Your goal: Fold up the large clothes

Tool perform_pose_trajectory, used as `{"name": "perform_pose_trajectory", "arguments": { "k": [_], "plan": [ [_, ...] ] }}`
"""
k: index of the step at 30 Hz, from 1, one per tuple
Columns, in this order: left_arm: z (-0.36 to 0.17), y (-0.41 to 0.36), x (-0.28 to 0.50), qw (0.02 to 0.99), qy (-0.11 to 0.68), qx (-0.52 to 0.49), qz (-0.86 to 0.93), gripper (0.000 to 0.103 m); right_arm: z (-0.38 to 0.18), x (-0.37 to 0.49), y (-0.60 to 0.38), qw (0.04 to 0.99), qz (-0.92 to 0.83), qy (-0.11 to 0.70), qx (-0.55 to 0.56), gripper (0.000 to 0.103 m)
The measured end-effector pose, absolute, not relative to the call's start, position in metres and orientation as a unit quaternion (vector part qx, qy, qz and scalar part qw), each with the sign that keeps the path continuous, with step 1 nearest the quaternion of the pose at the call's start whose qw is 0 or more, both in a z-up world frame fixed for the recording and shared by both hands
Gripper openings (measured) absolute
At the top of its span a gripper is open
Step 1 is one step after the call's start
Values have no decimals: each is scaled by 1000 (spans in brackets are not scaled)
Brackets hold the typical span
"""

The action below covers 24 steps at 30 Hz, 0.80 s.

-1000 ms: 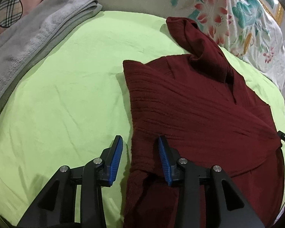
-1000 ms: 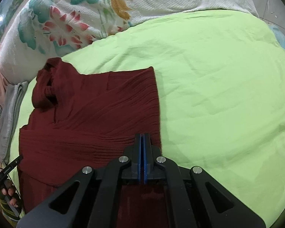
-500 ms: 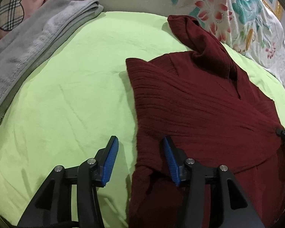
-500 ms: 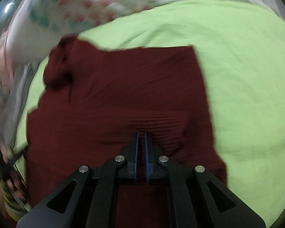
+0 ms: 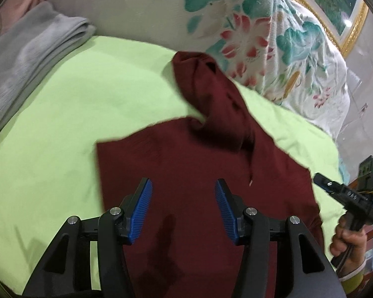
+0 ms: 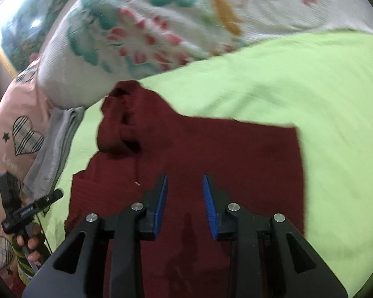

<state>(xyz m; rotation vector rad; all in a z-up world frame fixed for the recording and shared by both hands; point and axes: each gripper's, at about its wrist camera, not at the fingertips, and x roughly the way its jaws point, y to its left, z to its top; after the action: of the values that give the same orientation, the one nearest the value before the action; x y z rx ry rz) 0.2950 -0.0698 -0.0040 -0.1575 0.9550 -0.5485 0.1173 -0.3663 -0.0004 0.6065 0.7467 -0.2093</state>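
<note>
Nearest you, your left gripper [image 5: 184,200] hangs over the maroon sweater [image 5: 201,164] with its blue pads [image 5: 142,209] spread wide and nothing between them. Your right gripper [image 6: 184,196] is likewise above the sweater [image 6: 211,154], its pads [image 6: 161,201] parted a moderate way, narrower than the left pair, gripping nothing. Whether either set of tips touches the knit is unclear.

The sweater lies spread on the green sheet [image 5: 62,124], its near part running out under both grippers. In the left view its left edge is straight; in the right view its right edge [image 6: 301,168] is straight too. Its bunched collar end [image 5: 199,74] points away from you, reaching toward the floral quilt [image 5: 261,37].

At the right margin of the left view your right hand [image 5: 348,243] grips its tool handle; at the left margin of the right view your left hand [image 6: 29,243] does the same.

Farther off, a folded grey towel [image 5: 24,57] sits at the sheet's left side, with a pink cloth [image 6: 15,129] bearing plaid hearts beyond it.
</note>
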Motion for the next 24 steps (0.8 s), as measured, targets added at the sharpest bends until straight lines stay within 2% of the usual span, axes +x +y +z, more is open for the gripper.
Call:
{"name": "perform_pose_trajectory", "arguments": {
  "k": [4,8,14,20,21,23,24],
  "plan": [
    [1,-95,341,837,465,-99,-270,61,4,177,-365,886,-66,369,274,31],
    [0,-119,396,820,484,-135,-272,66,3,232,-364,893,-43,375,245,47],
    [-2,-163,455,818,492,-123,-272,69,-8,305,-387,895,-36,378,234,47],
    [-17,-188,495,821,499,-105,-258,71,-27,361,-411,884,19,382,269,47],
    [-22,-189,499,820,503,-100,-254,69,-31,367,-413,881,28,384,274,47],
    [-32,-194,503,822,507,-82,-245,60,-41,379,-414,878,33,392,273,47],
    [-37,-196,503,823,508,-70,-245,44,-45,383,-415,878,21,398,265,45]
  ]
}}
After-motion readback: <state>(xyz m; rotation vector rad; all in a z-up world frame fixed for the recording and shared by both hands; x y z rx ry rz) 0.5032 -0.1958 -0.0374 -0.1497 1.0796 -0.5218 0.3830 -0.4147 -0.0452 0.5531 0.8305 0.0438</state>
